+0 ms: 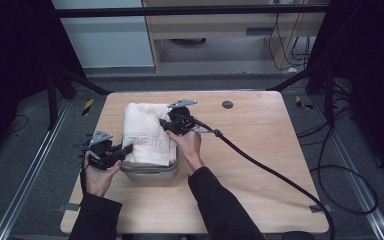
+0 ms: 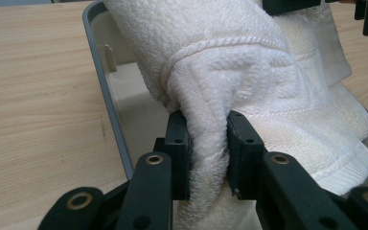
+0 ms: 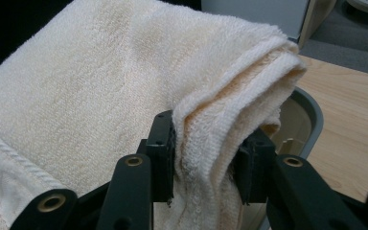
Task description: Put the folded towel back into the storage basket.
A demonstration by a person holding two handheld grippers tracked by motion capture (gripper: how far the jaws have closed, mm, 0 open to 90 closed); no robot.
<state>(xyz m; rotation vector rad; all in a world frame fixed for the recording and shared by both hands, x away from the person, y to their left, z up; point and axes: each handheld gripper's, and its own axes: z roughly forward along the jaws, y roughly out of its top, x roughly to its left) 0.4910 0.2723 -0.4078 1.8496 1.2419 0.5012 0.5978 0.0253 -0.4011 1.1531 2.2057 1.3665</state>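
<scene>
Over the grey plastic tub [image 1: 152,172] at the wooden table's [image 1: 260,165] centre-left, a folded cream towel [image 1: 145,132] lies draped; the left gripper [image 1: 125,150] pinches its 9 o'clock edge, and the right gripper [image 1: 164,125] clamps a fold at 2 o'clock.

Cream towel [image 1: 147,132], perhaps key-patterned; grey tub [image 1: 150,172].

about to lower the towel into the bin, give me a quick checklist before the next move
1. Left tool clamped on the towel: ok.
2. Right tool clamped on a towel fold: ok.
3. Towel lies over the grey bin: ok.
4. Towel inside the bin's rim: not ok, its far end hangs past the rim.
5. Bin interior free of other things: cannot tell, mostly covered.
6. Cable away from the bin: ok.
</scene>
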